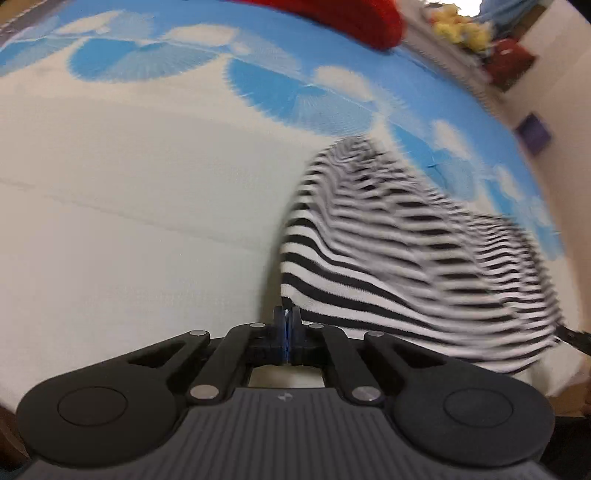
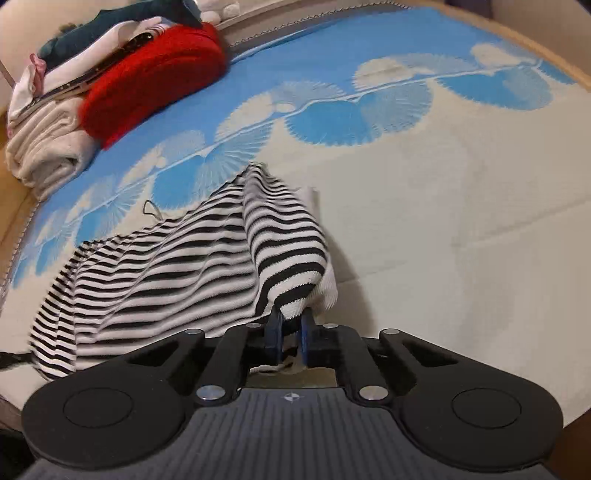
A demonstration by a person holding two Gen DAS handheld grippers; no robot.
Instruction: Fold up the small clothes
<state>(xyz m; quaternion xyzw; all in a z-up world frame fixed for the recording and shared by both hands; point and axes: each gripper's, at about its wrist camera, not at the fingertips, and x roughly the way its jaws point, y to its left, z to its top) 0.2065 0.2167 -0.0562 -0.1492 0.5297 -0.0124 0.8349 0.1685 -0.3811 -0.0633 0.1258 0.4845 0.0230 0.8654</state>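
Note:
A black-and-white striped garment (image 1: 388, 251) hangs stretched between my two grippers above the mat. My left gripper (image 1: 287, 321) is shut on its left edge; the cloth runs away to the right, blurred. In the right wrist view the same striped garment (image 2: 192, 266) runs to the left, and my right gripper (image 2: 290, 325) is shut on a bunched corner of it, with cloth showing between the blue pads (image 2: 275, 332).
A blue and cream patterned mat (image 2: 424, 184) covers the surface. A red knitted item (image 2: 147, 81) lies on a pile of folded clothes (image 2: 48, 147) at the far left edge. The red item (image 1: 351, 14) and small colourful objects (image 1: 461, 29) show at the back.

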